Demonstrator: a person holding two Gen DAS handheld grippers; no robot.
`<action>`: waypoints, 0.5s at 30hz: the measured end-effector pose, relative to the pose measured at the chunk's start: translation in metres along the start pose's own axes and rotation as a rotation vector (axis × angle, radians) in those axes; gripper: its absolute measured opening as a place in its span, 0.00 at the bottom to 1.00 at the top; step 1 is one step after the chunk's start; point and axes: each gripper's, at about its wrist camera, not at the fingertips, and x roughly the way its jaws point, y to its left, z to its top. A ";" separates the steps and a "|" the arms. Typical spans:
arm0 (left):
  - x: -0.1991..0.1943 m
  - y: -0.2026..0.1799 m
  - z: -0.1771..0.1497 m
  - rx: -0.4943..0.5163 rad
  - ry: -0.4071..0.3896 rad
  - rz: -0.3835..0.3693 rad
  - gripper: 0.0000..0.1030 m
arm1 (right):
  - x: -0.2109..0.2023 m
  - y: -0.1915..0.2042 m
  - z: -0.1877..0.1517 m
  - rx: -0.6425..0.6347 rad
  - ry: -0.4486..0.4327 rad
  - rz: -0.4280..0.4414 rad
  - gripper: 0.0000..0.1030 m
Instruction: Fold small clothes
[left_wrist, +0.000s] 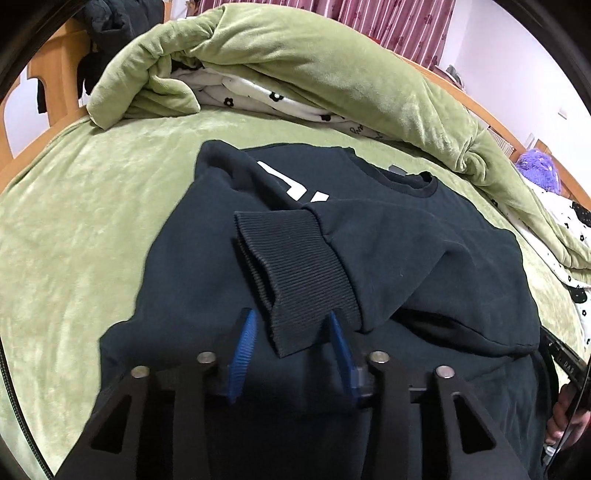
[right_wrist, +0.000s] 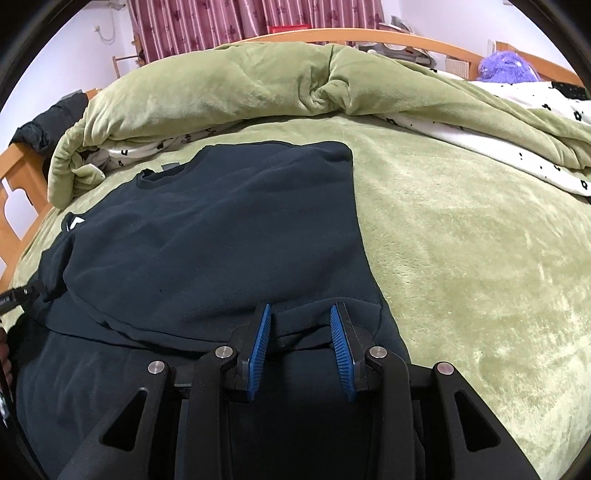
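Note:
A dark navy sweatshirt (left_wrist: 406, 251) (right_wrist: 221, 229) lies flat on the green bed cover (left_wrist: 92, 221), collar (left_wrist: 417, 184) at the far end, with a white print (left_wrist: 291, 184) partly covered. One sleeve is folded across the chest, and its ribbed cuff (left_wrist: 295, 266) points toward me. My left gripper (left_wrist: 292, 314) stands over the near part, its blue pads (left_wrist: 245, 347) apart either side of the cuff's end, a gap showing. My right gripper (right_wrist: 300, 307) straddles a fold of fabric near the sweatshirt's right edge, pads apart and not visibly pressing.
A bunched green quilt (left_wrist: 295, 55) (right_wrist: 221, 85) with white flowered lining runs along the far side of the bed. The wooden bed frame (left_wrist: 55, 74) is at the left and a purple plush toy (right_wrist: 506, 66) at the far right. Green cover (right_wrist: 461, 240) stretches right of the sweatshirt.

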 end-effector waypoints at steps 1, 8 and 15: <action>0.005 -0.002 0.001 -0.005 0.014 -0.003 0.32 | 0.001 0.000 -0.001 -0.002 -0.003 -0.001 0.32; 0.009 0.000 -0.002 0.003 -0.003 0.023 0.11 | 0.002 0.001 -0.003 -0.005 -0.012 -0.013 0.32; -0.044 0.009 0.015 -0.029 -0.136 -0.042 0.09 | -0.001 -0.010 0.003 0.044 -0.040 -0.080 0.00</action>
